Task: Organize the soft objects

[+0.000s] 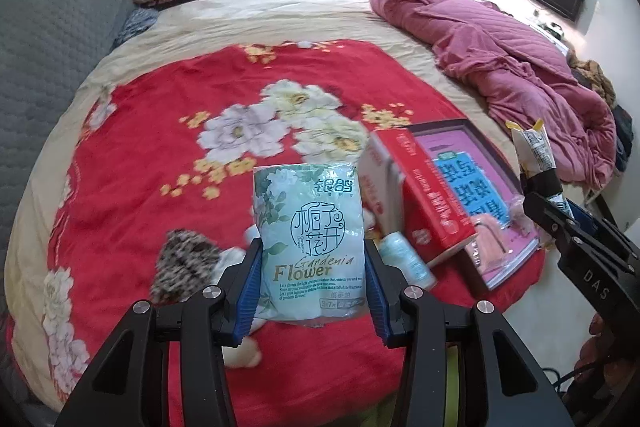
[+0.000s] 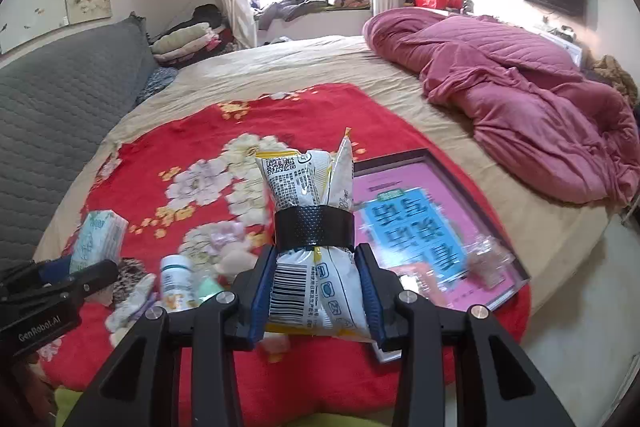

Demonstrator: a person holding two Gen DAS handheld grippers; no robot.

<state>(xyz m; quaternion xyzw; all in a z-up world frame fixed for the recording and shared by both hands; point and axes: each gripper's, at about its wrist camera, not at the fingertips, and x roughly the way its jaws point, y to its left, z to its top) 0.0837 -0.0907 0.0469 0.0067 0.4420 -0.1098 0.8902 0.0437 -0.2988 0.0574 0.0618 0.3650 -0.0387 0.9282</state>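
Gripping a tissue pack (image 1: 310, 243) (pale green, printed with gardenias), the left tongs (image 1: 312, 287) hold it above the red floral blanket (image 1: 160, 163); rightward, the right tongs (image 2: 316, 291) clamp a taped snack bag (image 2: 308, 211) near the pink box (image 2: 492, 223).

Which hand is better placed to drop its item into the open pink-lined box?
Probably the right. The right gripper, shut on the snack bag, sits beside the box; the left gripper, shut on the tissue pack, has the red carton between.
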